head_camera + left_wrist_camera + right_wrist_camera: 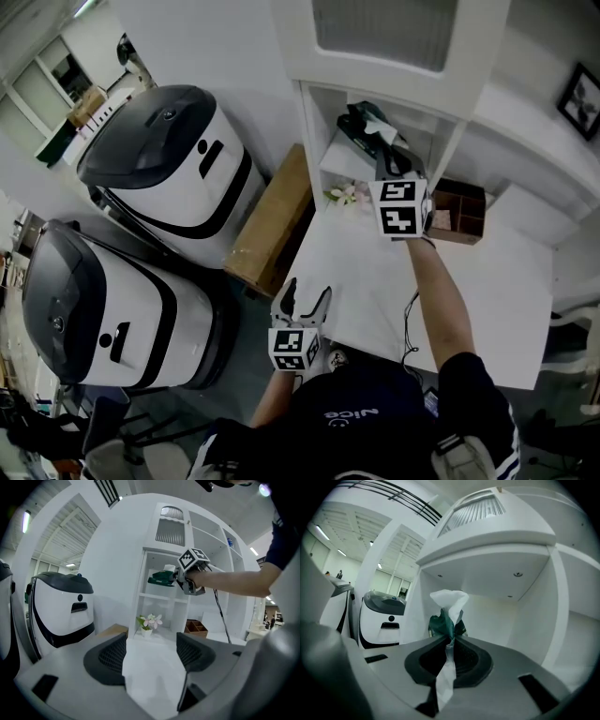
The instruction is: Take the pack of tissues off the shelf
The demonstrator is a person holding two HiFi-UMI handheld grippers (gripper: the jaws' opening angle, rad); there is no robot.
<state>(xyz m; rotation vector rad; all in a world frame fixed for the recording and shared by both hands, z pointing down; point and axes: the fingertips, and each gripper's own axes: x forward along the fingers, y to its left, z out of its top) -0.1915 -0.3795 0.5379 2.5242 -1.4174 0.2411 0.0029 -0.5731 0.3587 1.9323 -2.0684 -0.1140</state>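
Right gripper (pixel 450 641) reaches into upper cell of shelf (pixel 339 167), jaws pinched together on thin fold at near end of pack of tissues (pixel 442 625). Pack dark green, still in that cell, white tissue (pixel 449 598) sticking up. Left gripper (pixel 152 656) spread, empty, low over white table (pixel 366 272).

Unclear whether pinch catches wrapper or only loose sheet.

Risks:
- Sheet alone pulls out, pack stays behind.
- Thin grip slips, pack drops toward flower (pixel 342 195) below.

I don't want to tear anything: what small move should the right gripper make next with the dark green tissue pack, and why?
Probably draw the right gripper straight back out of the white shelf compartment: its jaws are shut on the dark green tissue pack, inside it.
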